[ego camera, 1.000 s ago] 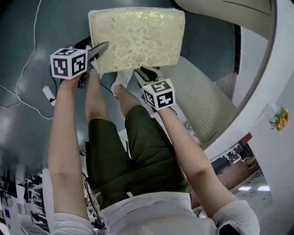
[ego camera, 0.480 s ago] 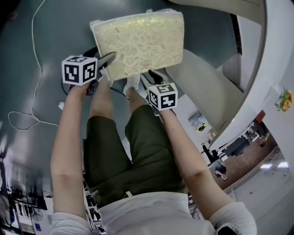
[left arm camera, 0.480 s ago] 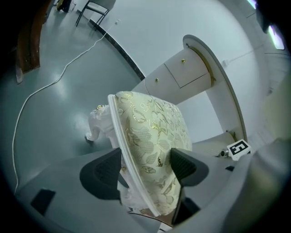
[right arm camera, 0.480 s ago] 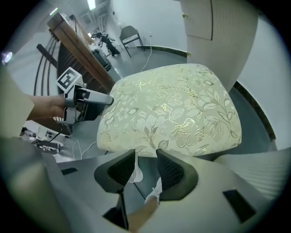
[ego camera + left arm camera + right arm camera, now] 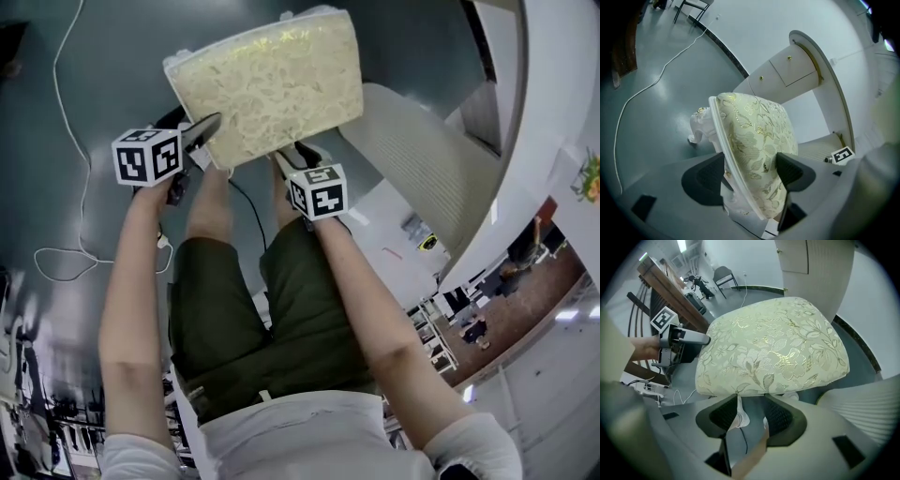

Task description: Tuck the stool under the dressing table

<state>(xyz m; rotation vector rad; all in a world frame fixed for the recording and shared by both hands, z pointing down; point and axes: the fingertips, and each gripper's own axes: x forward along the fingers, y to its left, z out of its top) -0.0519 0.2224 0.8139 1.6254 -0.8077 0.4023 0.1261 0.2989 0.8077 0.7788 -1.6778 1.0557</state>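
The stool (image 5: 267, 80) has a cream floral cushion on a white carved frame and stands on the grey floor ahead of my legs. My left gripper (image 5: 204, 129) grips its near left corner. In the left gripper view the cushion (image 5: 757, 140) fills the gap, with one pad on the fabric and the other under the seat frame. My right gripper (image 5: 292, 155) is at the near edge. Its jaws have just been opening, and its fingertips (image 5: 751, 401) stand apart below the cushion (image 5: 773, 348) without pressing on it. The white dressing table (image 5: 787, 70) curves beyond the stool.
A ribbed white panel (image 5: 412, 169) lies right of the stool, under the table's curved white edge (image 5: 534, 131). A white cable (image 5: 70, 141) runs over the floor at left. Dark wooden furniture (image 5: 670, 291) and a chair (image 5: 724, 275) stand further off.
In the head view the stool has turned and now sits further up and right. The left gripper stayed on its corner. The right gripper now sits just off the near edge.
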